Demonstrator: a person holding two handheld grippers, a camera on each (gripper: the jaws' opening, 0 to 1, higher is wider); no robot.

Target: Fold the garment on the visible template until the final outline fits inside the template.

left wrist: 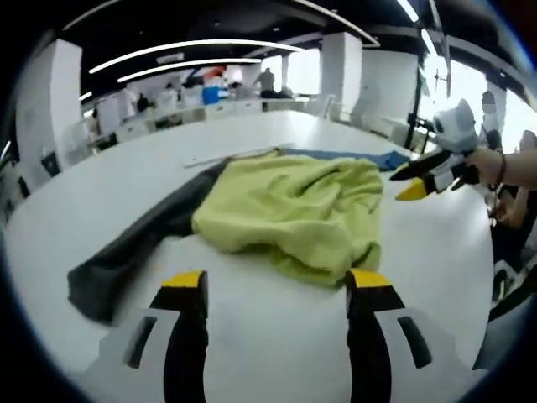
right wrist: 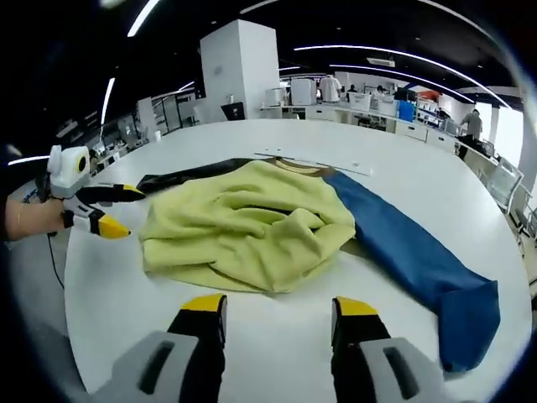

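While both tools hover wide open and empty, the garment point(left wrist: 294, 210) lies crumpled at twelve o'clock of the left tool point(left wrist: 277, 290). Sleeves run nine-to-three; right tool point(right wrist: 279, 311) looks equally near.

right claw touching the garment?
Apart. Left gripper view: right claw hovers beside the garment, white table showing between.

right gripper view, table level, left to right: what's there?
left gripper → yellow-green body of the garment → blue sleeve, all on the white table.
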